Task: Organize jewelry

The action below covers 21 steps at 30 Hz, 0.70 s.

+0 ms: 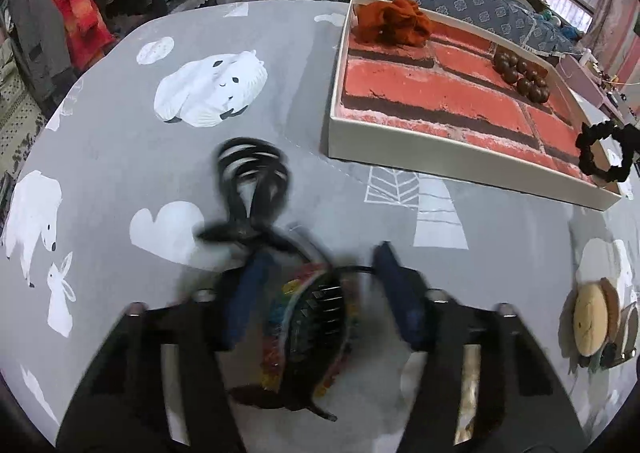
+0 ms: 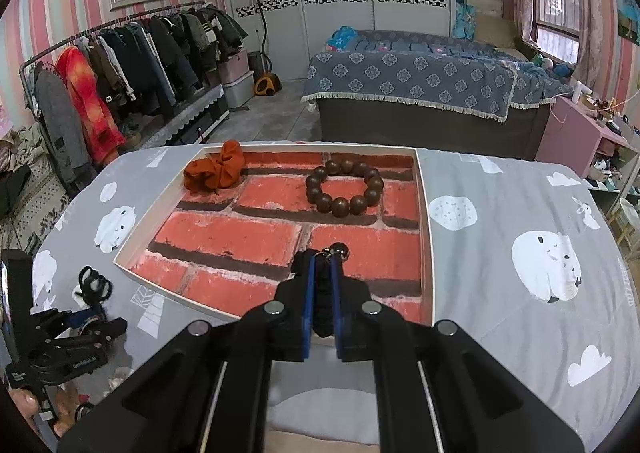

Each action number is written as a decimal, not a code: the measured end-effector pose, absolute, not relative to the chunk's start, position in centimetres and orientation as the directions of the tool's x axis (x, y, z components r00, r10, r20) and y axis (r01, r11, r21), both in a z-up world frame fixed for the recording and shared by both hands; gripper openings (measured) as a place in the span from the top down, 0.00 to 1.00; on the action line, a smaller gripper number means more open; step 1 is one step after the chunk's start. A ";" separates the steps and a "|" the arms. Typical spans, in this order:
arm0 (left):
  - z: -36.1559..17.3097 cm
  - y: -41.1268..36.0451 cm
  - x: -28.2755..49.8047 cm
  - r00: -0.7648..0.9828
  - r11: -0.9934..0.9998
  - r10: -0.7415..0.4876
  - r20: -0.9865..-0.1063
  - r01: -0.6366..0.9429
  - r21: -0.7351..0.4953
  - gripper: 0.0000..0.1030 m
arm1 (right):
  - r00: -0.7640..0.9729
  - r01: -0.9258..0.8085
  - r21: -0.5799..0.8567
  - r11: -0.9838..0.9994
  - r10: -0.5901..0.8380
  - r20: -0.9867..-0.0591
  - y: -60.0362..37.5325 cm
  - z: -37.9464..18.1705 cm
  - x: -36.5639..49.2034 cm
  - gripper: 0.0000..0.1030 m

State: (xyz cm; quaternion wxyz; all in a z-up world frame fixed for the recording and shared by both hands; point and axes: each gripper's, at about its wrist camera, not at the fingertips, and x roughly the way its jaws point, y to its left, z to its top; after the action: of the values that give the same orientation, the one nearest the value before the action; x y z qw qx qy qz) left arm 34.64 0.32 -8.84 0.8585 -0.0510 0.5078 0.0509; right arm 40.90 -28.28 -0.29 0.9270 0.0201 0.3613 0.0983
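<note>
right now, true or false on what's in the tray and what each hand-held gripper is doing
1. The wooden bead bracelet lies inside the tray. True.
2. The orange scrunchie sits on the grey tablecloth. False: it lies in the tray's far corner.
3. The right hand-held gripper is clamped on a black item with a small metal bead at its tip. True.
4. The left hand-held gripper is over the tray. False: it is over the tablecloth, with the colourful hair clip between its fingers.
5. The black hair clip is in the tray. False: it lies on the tablecloth.
</note>
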 end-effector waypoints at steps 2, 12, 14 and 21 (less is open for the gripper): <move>-8.6 0.7 34.4 0.474 0.991 0.010 -0.881 -0.123 -0.055 0.54 | 0.721 -0.167 0.111 0.980 0.198 -0.664 -28.3 -0.2 40.9 0.92; -7.6 0.6 31.7 0.490 0.999 -0.022 -0.872 0.032 -0.007 0.23 | 0.725 -0.148 0.127 0.981 0.195 -0.661 -28.7 -0.1 40.5 0.92; -7.7 0.2 31.0 0.506 0.997 -0.025 -0.862 0.078 0.017 0.20 | 0.725 -0.144 0.120 0.982 0.187 -0.663 -28.7 -0.2 40.4 0.92; -8.7 0.7 30.6 0.505 0.992 -0.058 -0.861 0.128 0.008 0.63 | 0.728 -0.126 0.114 0.986 0.170 -0.664 -28.9 -0.2 40.1 0.92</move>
State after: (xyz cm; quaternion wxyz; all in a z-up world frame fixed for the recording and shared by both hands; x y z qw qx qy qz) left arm 30.63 0.69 -8.74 0.8667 0.0351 0.4947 -0.0535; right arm 40.11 -28.91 -0.16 0.9291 0.0303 0.3600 0.0795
